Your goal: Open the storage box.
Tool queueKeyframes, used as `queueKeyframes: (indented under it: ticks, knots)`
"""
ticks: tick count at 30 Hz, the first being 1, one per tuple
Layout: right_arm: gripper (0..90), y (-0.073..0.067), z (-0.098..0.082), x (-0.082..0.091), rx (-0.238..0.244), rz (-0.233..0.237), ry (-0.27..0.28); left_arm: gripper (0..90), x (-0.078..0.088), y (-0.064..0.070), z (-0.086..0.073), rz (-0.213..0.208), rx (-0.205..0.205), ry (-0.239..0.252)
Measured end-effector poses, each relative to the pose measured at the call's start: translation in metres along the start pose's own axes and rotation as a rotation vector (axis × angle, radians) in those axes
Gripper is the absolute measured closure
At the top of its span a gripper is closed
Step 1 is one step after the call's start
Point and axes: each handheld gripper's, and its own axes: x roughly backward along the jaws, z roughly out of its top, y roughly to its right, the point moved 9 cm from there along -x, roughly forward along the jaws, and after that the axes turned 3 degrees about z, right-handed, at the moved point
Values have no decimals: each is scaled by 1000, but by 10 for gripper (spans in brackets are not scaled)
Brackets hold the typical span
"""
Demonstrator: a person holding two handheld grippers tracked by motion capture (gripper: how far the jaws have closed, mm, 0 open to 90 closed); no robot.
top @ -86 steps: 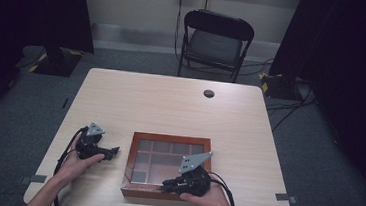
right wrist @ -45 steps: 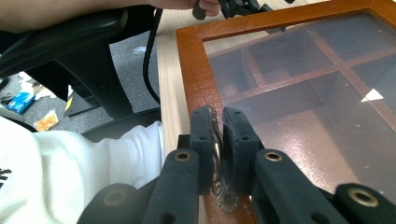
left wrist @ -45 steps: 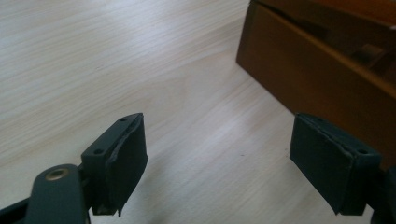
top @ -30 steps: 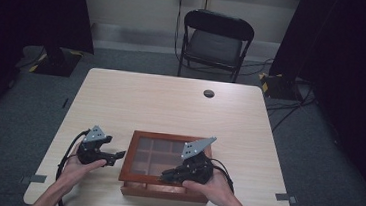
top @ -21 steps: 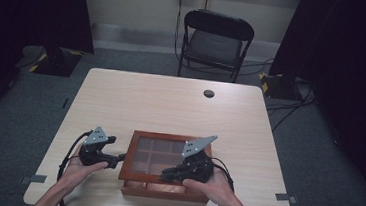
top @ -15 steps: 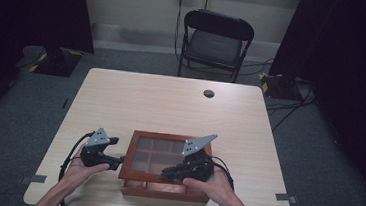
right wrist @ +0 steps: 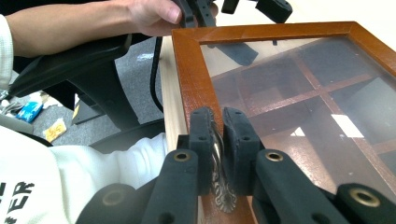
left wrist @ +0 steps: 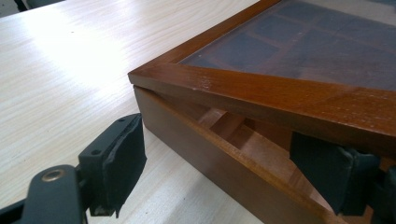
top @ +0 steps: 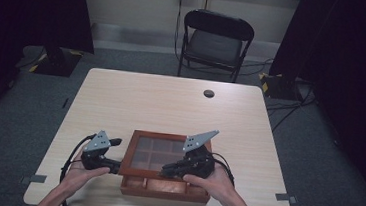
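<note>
Count on my table: few kinds, low numbers.
I see one wooden box (top: 163, 186) near the front edge, two grippers (top: 115, 166) (top: 167, 171), one chair (top: 215, 40) beyond the far edge, one round grommet (top: 209, 93).

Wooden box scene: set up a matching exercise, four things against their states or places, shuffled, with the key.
Things:
1. right gripper
2. left gripper
3. glass lid
4. folding chair

States or places:
A. open, one jaw under the lid's frame, one outside the wooden box
B. raised a little at the near edge
C. on the floor beyond the table
D. shut on the metal latch at the lid's front

Pairs: 1-D, 2-A, 3-B, 4-C
</note>
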Motion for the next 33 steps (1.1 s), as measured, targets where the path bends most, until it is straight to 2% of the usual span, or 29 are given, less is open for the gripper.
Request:
queueKeyframes:
  ticks: [3,4,6,7,9,11,14,18,19,22,25,28,33]
  knots:
    - [723,2,1,2,-3,-17,28,182,0,2,1,-6,-4,6]
    - [672,2,2,3,-9,-18,35,183,0,2,1,-6,-4,7]
    - [527,5,3,5,-3,-59,43,190,0,2,2,-4,-8,11]
    - [527,5,3,5,-3,-59,43,190,1,2,2,-2,-9,13]
    - [435,5,5,10,-10,-76,81,191,1,2,3,-7,-7,21]
    - [400,7,5,17,-9,-100,103,191,2,3,4,-9,-2,22]
    - [328,11,0,31,-35,-124,140,191,2,2,4,-10,-1,27]
    - [312,15,-8,38,-57,-137,158,188,3,2,6,-8,2,30]
    - [264,18,-14,42,-74,-149,163,186,3,2,6,-6,3,35]
    - [253,20,-20,47,-89,-157,182,188,4,2,9,8,7,45]
    - [193,24,-24,53,-100,-176,202,189,5,1,13,14,14,60]
    - [200,23,-25,58,-88,-175,214,181,5,2,17,4,9,68]
    - [174,24,-28,59,-81,-191,198,202,3,6,25,-10,-5,85]
